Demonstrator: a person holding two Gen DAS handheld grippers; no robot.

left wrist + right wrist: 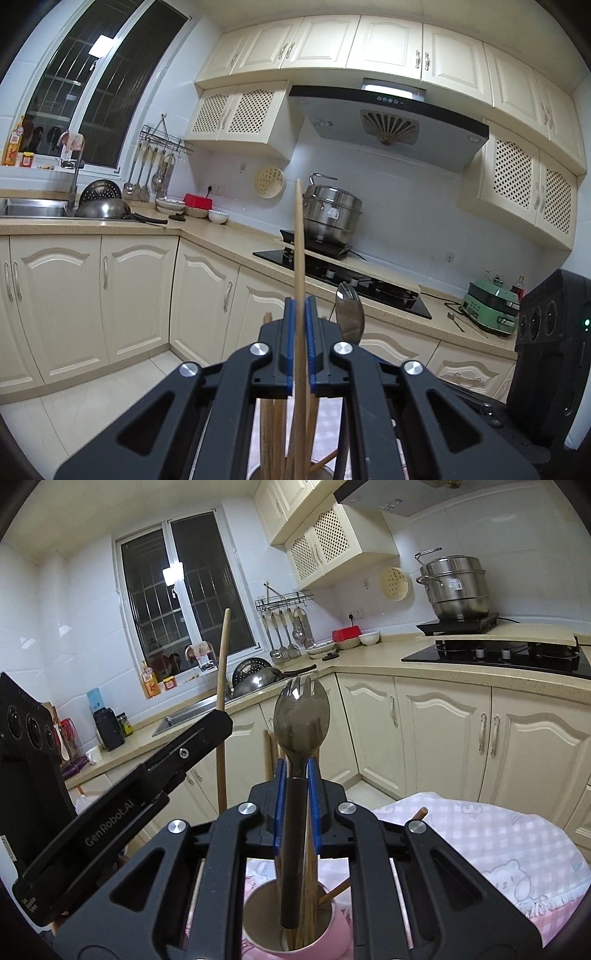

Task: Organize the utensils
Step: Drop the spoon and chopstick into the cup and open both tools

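Both grippers grasp utensils upright over the pink cup (314,923) on the checked cloth (480,849): left gripper (300,332) pinching a wooden chopstick (298,236), right gripper (295,794) clamping the spork (300,716), seemingly so each drops in handle-first among the chopsticks there.

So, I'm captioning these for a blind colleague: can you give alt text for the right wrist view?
The right gripper is shut on a dark spork, held upright over a pink cup of wooden chopsticks. To its left, the left gripper holds a single chopstick upright, with kitchen counters behind.
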